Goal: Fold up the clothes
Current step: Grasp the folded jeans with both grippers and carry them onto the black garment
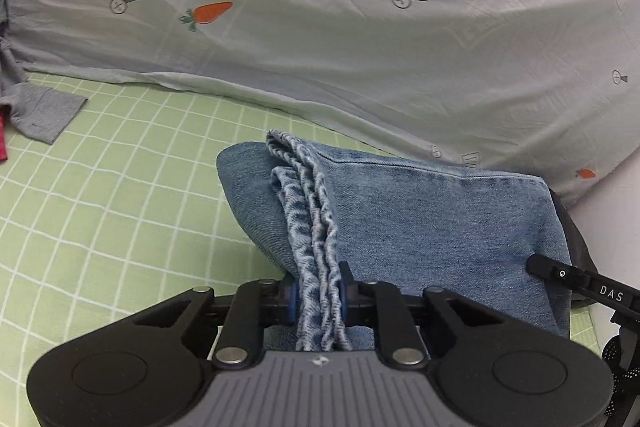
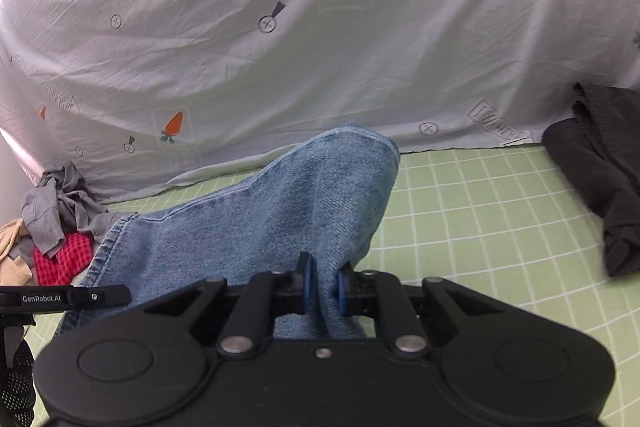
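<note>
Two grippers, both on the same denim. Far left in my right-wrist view there's a laundry pile (image 2: 52, 227) of grey, red-check and beige stuff against the printed sheet (image 2: 320, 47), then the jeans (image 2: 280, 211) rising off the green grid bedcover (image 2: 480, 207), then a dark garment (image 2: 600, 179) at the right edge. My left gripper (image 1: 319, 293) has its pads squeezed onto a bunched stack of frayed hem layers of the jeans (image 1: 420, 219); my right gripper (image 2: 323, 287) is pinched onto a single fold of the same denim, pads nearly together with cloth between. Jeans look lifted, hanging between both grips, the rest trailing on the bedcover near the sheet. Risks, as I judge them: the left pinch holds several thick layers, so an inner layer could slide out and the hem would fan apart; the right bite looks shallow, near the fold's edge, so a hard pull could strip it free; uneven hand height would skew the fold; the trailing denim could drag into the pile. Readable text: "DAS" on the other gripper's finger in the left view, "GenRobot.AI" on the finger in the right view, "LOOK HERE" arrow prints on the sheet, plus carrots.
</note>
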The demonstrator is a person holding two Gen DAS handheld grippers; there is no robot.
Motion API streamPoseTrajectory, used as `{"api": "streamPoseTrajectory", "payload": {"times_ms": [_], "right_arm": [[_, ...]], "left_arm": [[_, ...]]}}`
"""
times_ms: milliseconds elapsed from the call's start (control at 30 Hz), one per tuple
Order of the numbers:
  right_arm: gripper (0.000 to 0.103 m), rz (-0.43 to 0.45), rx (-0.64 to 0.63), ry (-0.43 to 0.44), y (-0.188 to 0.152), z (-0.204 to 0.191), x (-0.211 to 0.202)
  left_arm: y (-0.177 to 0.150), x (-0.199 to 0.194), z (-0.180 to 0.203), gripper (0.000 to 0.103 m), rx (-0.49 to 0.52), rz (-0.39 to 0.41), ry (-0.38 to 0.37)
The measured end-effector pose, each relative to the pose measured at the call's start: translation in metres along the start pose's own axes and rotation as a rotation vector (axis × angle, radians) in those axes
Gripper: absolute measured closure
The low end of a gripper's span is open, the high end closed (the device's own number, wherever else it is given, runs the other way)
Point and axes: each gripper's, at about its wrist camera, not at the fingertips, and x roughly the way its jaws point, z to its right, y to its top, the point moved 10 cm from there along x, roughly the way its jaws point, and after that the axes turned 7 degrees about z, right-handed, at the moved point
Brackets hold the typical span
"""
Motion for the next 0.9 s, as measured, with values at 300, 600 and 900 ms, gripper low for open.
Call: {"api": "streamPoseTrajectory", "payload": {"times_ms": [300,600,900], "right_arm": [[0.091,0.169,0.044,-0.275,0.049,0.171,-0.095],[0.092,0.335,-0.02,-0.468,0.149,0.347,-0.111],[0.07,0.224,-0.246,-0.782,0.138,0.46,-0.013]], "left_arm": [[-0.01,0.072,0.215,0.084,0.134,-0.04,-0.279],[0.023,0.154,0.404,0.084,0.164,0.018,-0.51],[-0.012,0.269,0.435,0.071,0.281,-0.032,-0.322]]}}
